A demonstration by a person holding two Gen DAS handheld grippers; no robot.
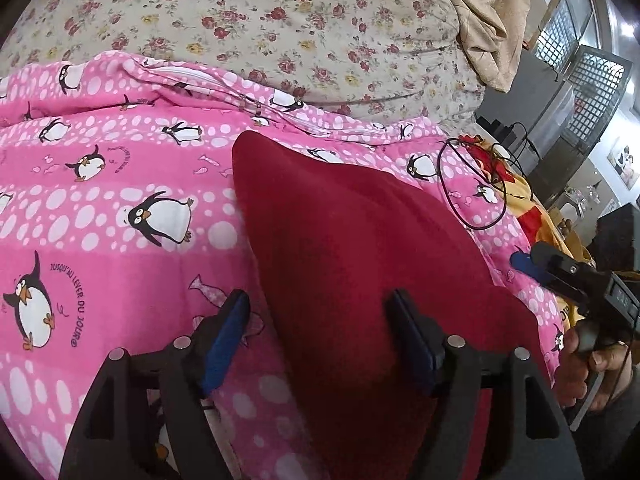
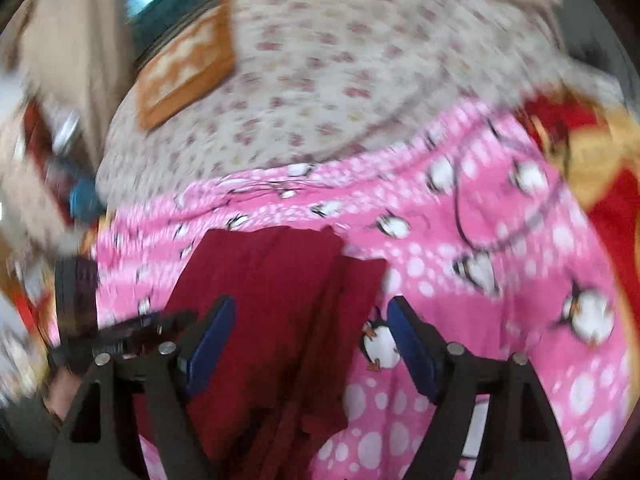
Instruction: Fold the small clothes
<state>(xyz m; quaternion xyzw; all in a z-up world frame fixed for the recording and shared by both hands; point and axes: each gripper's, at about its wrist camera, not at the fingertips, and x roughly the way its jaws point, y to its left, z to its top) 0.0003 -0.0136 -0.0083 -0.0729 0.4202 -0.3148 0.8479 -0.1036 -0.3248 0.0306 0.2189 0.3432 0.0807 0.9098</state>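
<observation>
A dark red garment (image 1: 344,264) lies on a pink penguin-print quilt (image 1: 100,216). In the left wrist view my left gripper (image 1: 320,320) is open and empty, its jaws straddling the garment's left edge. My right gripper (image 1: 532,264) shows at the right of that view, just off the garment's right edge, held in a hand. In the blurred right wrist view the red garment (image 2: 272,300) lies lengthwise, and my right gripper (image 2: 310,326) is open and empty above its right edge. The left gripper (image 2: 120,332) shows at the left there.
A floral sheet (image 1: 280,20) covers the bed beyond the quilt. A thin black cable loop (image 1: 472,184) lies on the quilt right of the garment. A red and yellow blanket (image 1: 520,200) borders the bed's right side. An orange patterned pad (image 2: 188,64) lies on the floral sheet.
</observation>
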